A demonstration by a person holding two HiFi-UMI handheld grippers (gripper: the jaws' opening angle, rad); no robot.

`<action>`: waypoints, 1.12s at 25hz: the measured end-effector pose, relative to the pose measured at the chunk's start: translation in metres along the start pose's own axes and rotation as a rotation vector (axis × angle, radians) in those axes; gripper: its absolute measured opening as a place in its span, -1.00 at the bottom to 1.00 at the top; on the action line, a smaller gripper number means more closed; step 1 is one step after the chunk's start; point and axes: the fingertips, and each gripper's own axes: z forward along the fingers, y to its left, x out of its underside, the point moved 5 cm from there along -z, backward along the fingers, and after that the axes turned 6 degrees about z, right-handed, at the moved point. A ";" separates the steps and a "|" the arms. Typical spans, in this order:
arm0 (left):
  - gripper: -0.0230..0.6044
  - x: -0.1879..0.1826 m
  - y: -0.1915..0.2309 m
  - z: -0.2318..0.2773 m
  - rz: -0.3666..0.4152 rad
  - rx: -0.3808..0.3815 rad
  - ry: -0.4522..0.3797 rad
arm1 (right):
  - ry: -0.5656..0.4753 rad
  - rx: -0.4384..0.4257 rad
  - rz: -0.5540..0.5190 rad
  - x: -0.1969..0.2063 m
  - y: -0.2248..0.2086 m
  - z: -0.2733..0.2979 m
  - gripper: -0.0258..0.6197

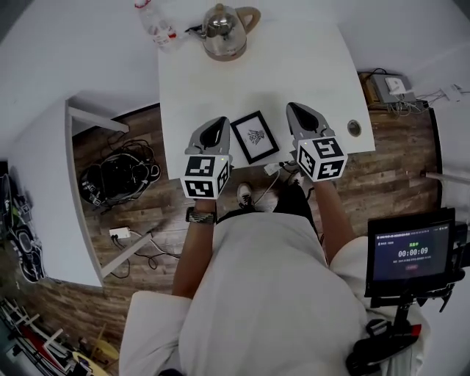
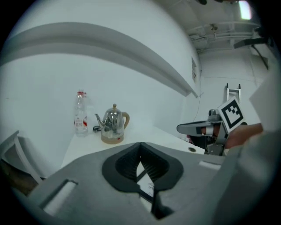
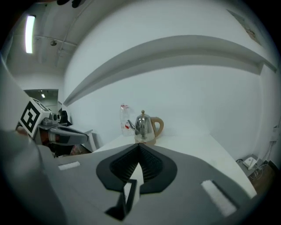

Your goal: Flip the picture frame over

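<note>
The picture frame (image 1: 255, 136), black with a white mat and a small dark drawing, lies picture side up near the front edge of the white table (image 1: 294, 66). My left gripper (image 1: 218, 121) hovers just left of it, jaws shut and holding nothing. My right gripper (image 1: 296, 108) hovers just right of it, also shut and holding nothing. In the left gripper view the shut jaws (image 2: 140, 144) meet at their tips, and part of the frame (image 2: 146, 187) shows in the gap below them. The right gripper view shows its own tips (image 3: 139, 146) closed over the table.
A steel kettle (image 1: 224, 29) and a plastic bottle (image 1: 154, 22) stand at the table's far edge. A cable hole (image 1: 354, 128) sits at the front right corner. Cables and gear lie on the wooden floor to the left (image 1: 117, 180). A monitor (image 1: 411, 253) stands at lower right.
</note>
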 end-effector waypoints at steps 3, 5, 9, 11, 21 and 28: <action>-0.92 -0.037 0.000 -0.015 0.077 -0.023 -0.068 | -0.087 -0.024 -0.038 -0.040 0.011 -0.015 -0.92; -0.92 -0.062 0.002 -0.023 0.118 -0.044 -0.113 | -0.141 -0.043 -0.066 -0.066 0.019 -0.024 -0.92; -0.92 -0.105 0.006 -0.035 0.188 -0.077 -0.190 | -0.224 -0.076 -0.098 -0.110 0.034 -0.038 -0.92; -0.92 -0.123 0.005 -0.041 0.231 -0.087 -0.223 | -0.255 -0.093 -0.113 -0.127 0.042 -0.045 -0.92; -0.92 -0.170 0.000 -0.061 0.325 -0.091 -0.320 | -0.327 -0.110 -0.131 -0.161 0.057 -0.064 -0.92; -0.92 -0.163 -0.002 -0.054 0.326 -0.070 -0.301 | -0.326 -0.102 -0.134 -0.161 0.055 -0.062 -0.92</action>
